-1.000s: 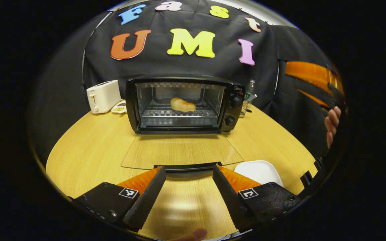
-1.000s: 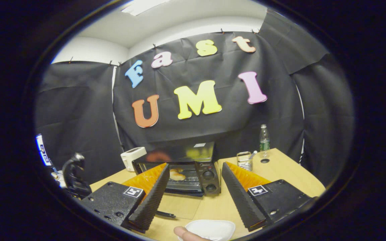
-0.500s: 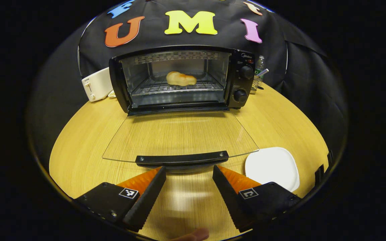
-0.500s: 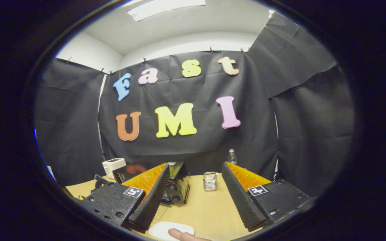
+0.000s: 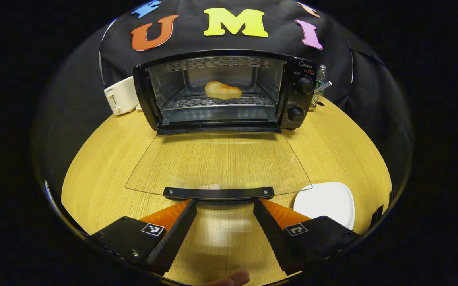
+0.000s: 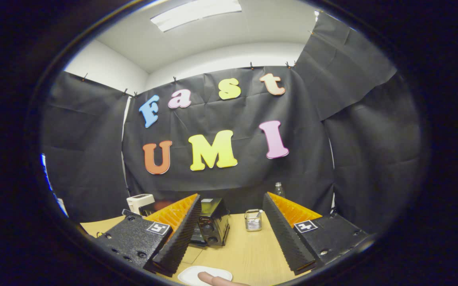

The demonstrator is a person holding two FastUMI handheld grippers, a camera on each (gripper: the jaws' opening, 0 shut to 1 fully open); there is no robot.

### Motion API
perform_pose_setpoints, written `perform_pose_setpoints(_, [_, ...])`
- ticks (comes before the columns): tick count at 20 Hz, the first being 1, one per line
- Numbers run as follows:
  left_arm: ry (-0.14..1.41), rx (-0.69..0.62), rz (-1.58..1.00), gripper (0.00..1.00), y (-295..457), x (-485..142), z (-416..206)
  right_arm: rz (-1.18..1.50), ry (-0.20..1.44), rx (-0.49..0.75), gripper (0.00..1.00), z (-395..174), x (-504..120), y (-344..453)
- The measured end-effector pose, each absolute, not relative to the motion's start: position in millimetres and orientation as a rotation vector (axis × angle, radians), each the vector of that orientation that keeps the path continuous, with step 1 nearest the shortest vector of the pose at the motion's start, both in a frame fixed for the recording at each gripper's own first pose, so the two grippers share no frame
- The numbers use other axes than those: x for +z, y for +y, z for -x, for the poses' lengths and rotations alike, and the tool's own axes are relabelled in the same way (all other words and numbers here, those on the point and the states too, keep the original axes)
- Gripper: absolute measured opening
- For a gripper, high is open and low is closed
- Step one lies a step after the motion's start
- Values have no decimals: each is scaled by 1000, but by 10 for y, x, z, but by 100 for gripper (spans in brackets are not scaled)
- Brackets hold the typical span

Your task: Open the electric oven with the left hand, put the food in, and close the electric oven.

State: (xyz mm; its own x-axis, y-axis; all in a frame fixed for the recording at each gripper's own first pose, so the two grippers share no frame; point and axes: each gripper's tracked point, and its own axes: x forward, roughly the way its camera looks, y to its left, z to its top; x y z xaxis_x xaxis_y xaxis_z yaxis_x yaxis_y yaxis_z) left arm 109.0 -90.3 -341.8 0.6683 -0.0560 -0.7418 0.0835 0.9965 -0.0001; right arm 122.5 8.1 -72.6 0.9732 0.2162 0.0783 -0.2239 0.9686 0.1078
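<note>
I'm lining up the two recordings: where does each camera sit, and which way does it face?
Left gripper view: rides the open left gripper, low over the wooden table, facing the open black electric oven.
Right gripper view: rides the open right gripper, tilted upward; a fingertip shows.
Shared: oven, white square plate.

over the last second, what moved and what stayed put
The left tongs closed in on the handle of the lowered oven door, open and not yet gripping. The right tongs pulled back from the oven and tipped upward, open and empty. The bun stayed on the rack, the door stayed down and the white plate stayed in place.
</note>
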Motion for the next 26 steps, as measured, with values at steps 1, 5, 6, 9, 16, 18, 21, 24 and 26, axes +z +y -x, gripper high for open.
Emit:
perform_pose_setpoints(1, [830,-77,-31,94,-906,-3413,-1093,-121,-58,222,93,-1233,-753,78])
perform_pose_setpoints(5, [798,-63,-31,94,-916,-3333,-1093,-129,-52,227,93,-1267,-788,72])
perform_pose_setpoints(6, [789,-57,-33,94,-920,-3299,-1094,-131,-53,228,93,-1270,-793,76])
perform_pose_setpoints(9, [746,-48,-62,94,-941,-3136,-1122,-129,-50,227,93,-1298,-803,61])
perform_pose_setpoints(16, [669,-70,-62,93,-981,-2773,-1286,-119,-29,212,93,-1338,-839,44])
perform_pose_setpoints(18, [644,-71,-69,93,-986,-2646,-1368,-122,-27,201,93,-1342,-845,26])
perform_pose_setpoints(21, [625,-63,-69,94,-978,-2491,-1509,-126,-2,209,93,-1331,-885,55])
perform_pose_setpoints(24, [571,-60,-98,97,-969,-2307,-1664,-102,30,202,93,-1314,-932,58])
perform_pose_setpoints(26, [553,-75,-104,96,-976,-2211,-1761,-100,31,201,93,-1292,-893,76])
